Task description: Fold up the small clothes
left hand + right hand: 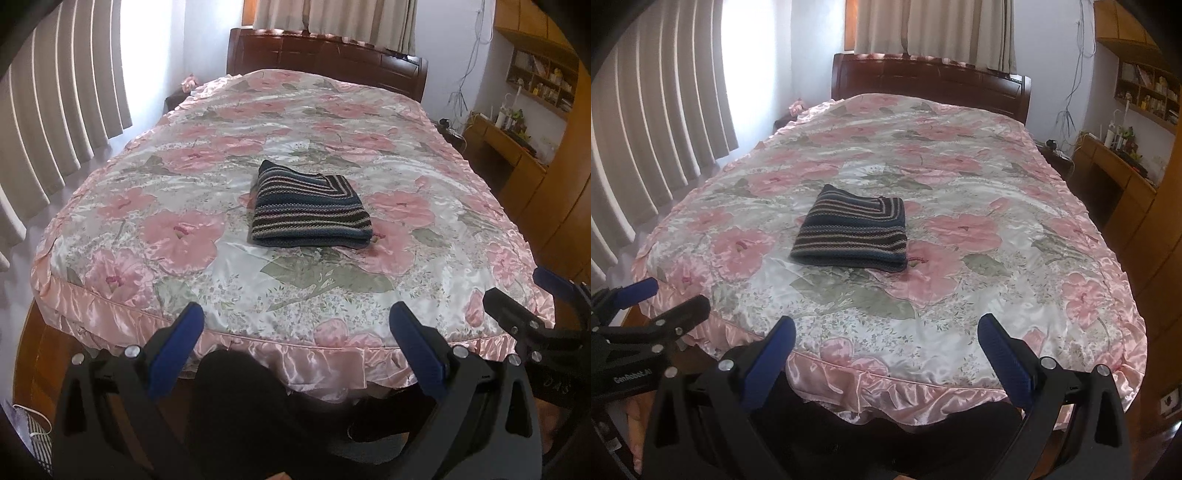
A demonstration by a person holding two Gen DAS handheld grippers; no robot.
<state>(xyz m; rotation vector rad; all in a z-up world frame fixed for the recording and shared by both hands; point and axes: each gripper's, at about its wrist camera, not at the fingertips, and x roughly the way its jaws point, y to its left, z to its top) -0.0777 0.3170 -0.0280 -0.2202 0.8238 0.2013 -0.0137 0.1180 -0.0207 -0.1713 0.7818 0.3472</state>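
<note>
Two grippers, left gripper and right gripper, jaws apart and empty at the bed foot; striped knit folded mid-bed, well apart. Risk: slippery satin cover letting folds slide apart.

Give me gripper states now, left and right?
Left gripper: open, empty, back at the bed's foot.
Right gripper: open, empty, also clear of the folded knit.
</note>
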